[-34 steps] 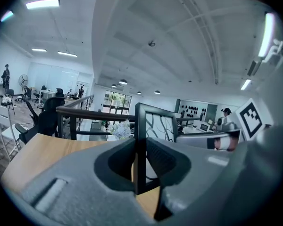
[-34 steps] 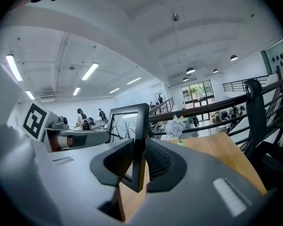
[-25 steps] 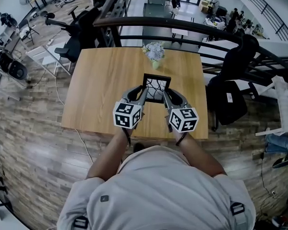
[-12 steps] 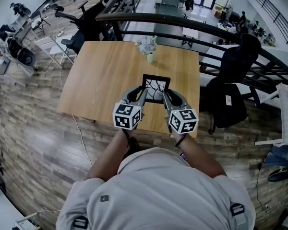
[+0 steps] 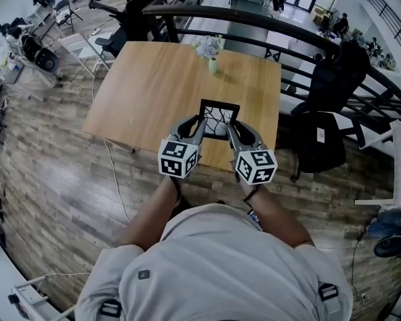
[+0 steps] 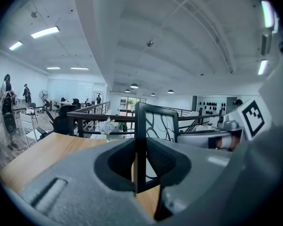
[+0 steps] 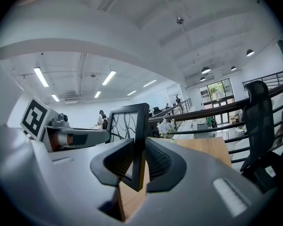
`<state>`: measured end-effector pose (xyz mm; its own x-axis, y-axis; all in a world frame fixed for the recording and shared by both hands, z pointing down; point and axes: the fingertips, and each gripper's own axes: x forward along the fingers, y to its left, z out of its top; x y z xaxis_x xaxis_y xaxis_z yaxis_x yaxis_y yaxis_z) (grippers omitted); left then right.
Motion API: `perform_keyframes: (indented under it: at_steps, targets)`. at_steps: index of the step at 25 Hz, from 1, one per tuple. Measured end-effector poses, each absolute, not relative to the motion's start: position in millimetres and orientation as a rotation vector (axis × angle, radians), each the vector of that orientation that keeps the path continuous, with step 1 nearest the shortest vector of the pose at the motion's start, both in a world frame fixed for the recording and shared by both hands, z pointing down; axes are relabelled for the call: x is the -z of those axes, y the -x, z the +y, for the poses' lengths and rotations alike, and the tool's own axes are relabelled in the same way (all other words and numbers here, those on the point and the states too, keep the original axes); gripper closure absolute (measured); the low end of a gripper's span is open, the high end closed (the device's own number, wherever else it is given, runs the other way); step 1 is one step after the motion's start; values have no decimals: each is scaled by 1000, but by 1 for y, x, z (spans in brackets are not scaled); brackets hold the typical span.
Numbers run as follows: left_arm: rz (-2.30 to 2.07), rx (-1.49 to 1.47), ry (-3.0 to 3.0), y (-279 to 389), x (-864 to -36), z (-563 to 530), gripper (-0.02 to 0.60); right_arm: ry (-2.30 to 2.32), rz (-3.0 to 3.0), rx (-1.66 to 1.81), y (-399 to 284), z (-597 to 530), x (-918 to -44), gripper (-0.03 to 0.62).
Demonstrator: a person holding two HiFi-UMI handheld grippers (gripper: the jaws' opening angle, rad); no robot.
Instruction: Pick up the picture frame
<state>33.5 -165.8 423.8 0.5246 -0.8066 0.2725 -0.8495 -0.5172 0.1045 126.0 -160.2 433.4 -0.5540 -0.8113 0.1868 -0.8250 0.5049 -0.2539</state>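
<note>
The picture frame (image 5: 218, 118) is black with a branch drawing behind its glass, and it is held upright above the near edge of the wooden table (image 5: 154, 85). My left gripper (image 5: 198, 127) is shut on its left side bar (image 6: 141, 145). My right gripper (image 5: 230, 130) is shut on its right side bar (image 7: 141, 145). In the left gripper view the frame (image 6: 156, 126) stands straight up between the dark pads, with the right gripper's marker cube (image 6: 253, 117) behind it. The right gripper view shows the frame (image 7: 129, 126) with the left gripper's cube (image 7: 35, 117) beyond.
A small vase of pale flowers (image 5: 210, 49) stands at the table's far edge. A dark curved railing (image 5: 267, 29) runs behind the table. A black office chair (image 5: 321, 139) is at the right. A cable (image 5: 117, 179) trails over the plank floor at the left.
The table and vase have slid up and away in the head view, so I have stepped back with the frame. Both grippers keep the same hold on it.
</note>
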Motion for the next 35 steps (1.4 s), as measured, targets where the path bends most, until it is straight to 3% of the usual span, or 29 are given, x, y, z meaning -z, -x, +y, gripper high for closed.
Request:
perform_keyframes:
  at_steps: [30,35]
  targets:
    - [-1292,-192,-2631,146,-422,26,506,-1580,-2665,-422,53,32,-432,514]
    - [-1273,-209,-2640,145,-415,26,506,-1600,-2650,-428,52,31,-426,514]
